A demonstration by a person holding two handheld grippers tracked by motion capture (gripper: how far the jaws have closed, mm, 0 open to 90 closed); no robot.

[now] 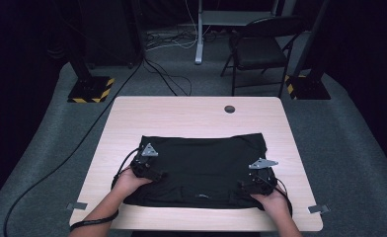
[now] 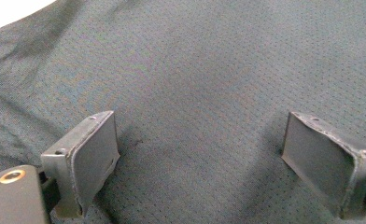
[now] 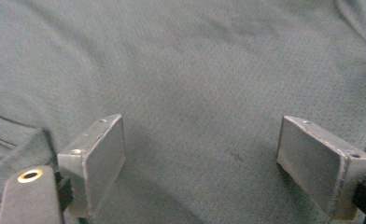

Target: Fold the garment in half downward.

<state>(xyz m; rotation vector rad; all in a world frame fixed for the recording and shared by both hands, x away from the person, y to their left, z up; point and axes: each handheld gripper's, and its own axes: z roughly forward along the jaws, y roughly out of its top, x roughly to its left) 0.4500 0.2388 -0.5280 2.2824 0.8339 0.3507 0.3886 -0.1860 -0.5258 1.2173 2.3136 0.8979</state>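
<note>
The left gripper has its jaws spread wide over flat mesh fabric, nothing pinched between them; the right gripper stands just as wide, with a folded seam at its lower left. From above, the left gripper sits on the near left part of the black garment and the right gripper on its near right corner. The garment lies spread flat on the near half of the wooden table. Beyond it stands a folding chair.
</note>
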